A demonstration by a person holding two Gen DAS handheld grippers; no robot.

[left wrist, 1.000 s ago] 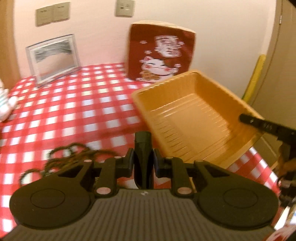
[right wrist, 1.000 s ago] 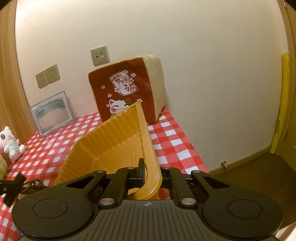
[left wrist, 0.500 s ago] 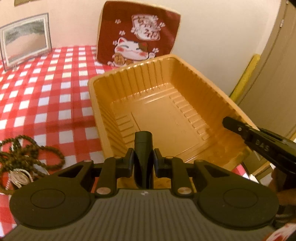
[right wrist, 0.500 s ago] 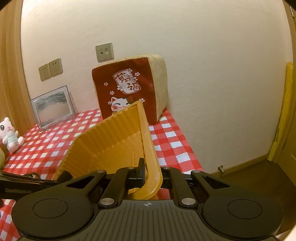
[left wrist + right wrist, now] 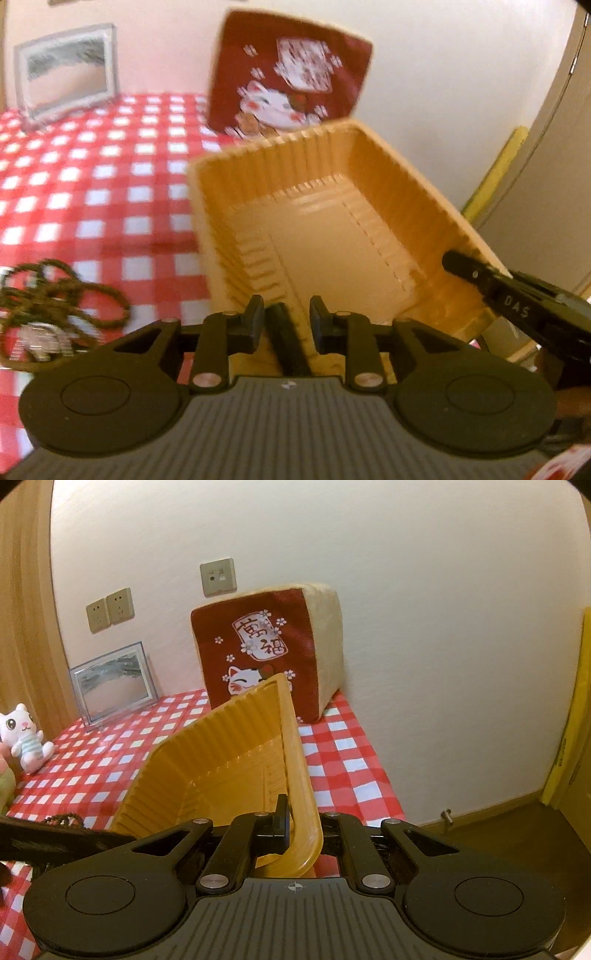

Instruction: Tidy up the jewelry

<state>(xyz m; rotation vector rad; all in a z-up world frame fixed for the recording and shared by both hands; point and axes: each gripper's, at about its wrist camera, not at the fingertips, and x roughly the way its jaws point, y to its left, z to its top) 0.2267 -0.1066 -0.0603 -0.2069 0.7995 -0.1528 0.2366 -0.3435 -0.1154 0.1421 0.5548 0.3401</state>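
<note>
An empty orange plastic tray (image 5: 332,229) is tilted above the red-checked table. My right gripper (image 5: 295,830) is shut on the tray's (image 5: 221,760) right rim and also shows in the left wrist view (image 5: 517,306). My left gripper (image 5: 286,332) sits at the tray's near left corner, its fingers a little apart with the rim between them. A dark beaded necklace with a silver pendant (image 5: 55,314) lies on the cloth to the left, and shows in the right wrist view (image 5: 62,818).
A maroon lucky-cat cushion (image 5: 269,653) leans on the back wall. A framed picture (image 5: 66,85) stands at the back left. A white plush cat (image 5: 22,734) sits at the left. The table's right edge drops to the floor (image 5: 498,819).
My left gripper's fingers have parted slightly and now straddle the tray's near rim. The left view has shifted left and blurred. The right gripper keeps its hold on the tray.
</note>
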